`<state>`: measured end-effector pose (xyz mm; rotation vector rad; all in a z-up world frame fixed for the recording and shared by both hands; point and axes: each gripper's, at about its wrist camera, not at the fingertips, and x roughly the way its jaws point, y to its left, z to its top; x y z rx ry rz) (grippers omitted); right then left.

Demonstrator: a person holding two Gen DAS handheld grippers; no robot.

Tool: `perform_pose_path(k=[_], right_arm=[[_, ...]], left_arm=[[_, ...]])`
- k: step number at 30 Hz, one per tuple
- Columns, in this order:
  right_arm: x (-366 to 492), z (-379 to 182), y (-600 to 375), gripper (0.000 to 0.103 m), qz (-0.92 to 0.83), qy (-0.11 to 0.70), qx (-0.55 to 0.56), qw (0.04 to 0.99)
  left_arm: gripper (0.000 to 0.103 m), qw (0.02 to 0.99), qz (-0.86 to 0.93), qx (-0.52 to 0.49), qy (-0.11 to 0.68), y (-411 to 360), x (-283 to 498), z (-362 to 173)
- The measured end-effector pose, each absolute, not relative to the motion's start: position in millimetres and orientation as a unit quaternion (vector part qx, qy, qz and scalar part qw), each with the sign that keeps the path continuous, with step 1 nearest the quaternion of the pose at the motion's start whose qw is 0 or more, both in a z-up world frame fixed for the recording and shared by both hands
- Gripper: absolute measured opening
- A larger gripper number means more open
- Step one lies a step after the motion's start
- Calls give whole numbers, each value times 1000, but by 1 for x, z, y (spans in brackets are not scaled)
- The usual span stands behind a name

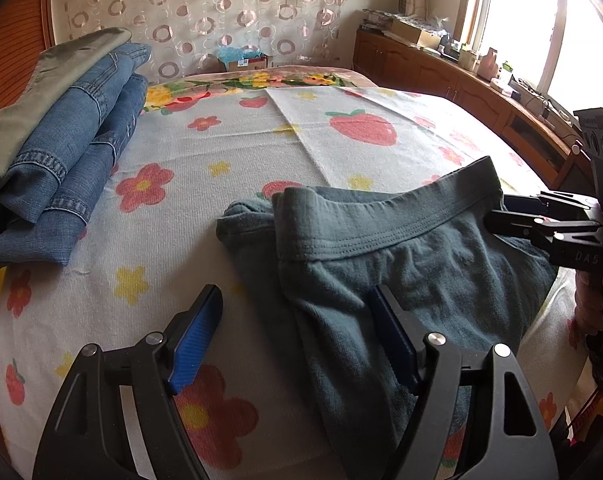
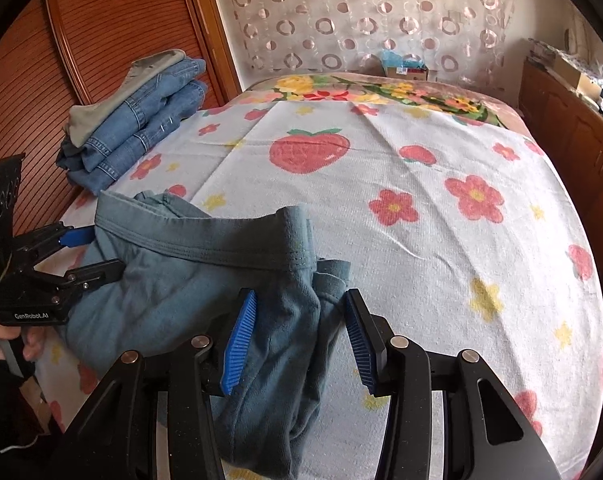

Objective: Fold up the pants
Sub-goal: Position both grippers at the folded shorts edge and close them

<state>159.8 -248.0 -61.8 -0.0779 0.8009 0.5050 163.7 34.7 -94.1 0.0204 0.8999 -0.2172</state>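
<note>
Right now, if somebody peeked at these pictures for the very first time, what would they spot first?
Probably the soft grey-green pants bunched at the near edge of the bed, with both black grippers with blue pads, left gripper and right gripper, open around the cloth. Then the white bedspread printed with red strawberries and flowers, and the stack of folded blue jeans at its far left corner.

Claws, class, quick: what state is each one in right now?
Left claw: open, pants edge between its fingers, not gripped.
Right claw: open, pants between its fingers, not gripped.

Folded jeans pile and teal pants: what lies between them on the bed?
Only bare flowered bedsheet between the jeans pile and teal pants, seen in the left wrist view.
</note>
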Motion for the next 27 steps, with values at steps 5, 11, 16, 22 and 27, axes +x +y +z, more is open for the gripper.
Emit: perform_pose_path(k=[5,11,16,22,27], right_arm=[[157,-64,-246,47,240,378,-50,893],[156,-65,-245,47,236,376,-59,894],[157,-64,-244,47,235,376,-63,894],[158,-64,-244,48,235,376,-66,894],[159,-64,-244,48,236,376,-66,894]], left_arm=[[77,895,-107,4,433,35,164,-94],[74,896,-114,-32,427,43,169,-88],[66,897,-111,-72,422,57,178,-82],[61,892,-111,-84,431,60,189,-86],[61,889,-111,-86,435,60,192,-91]])
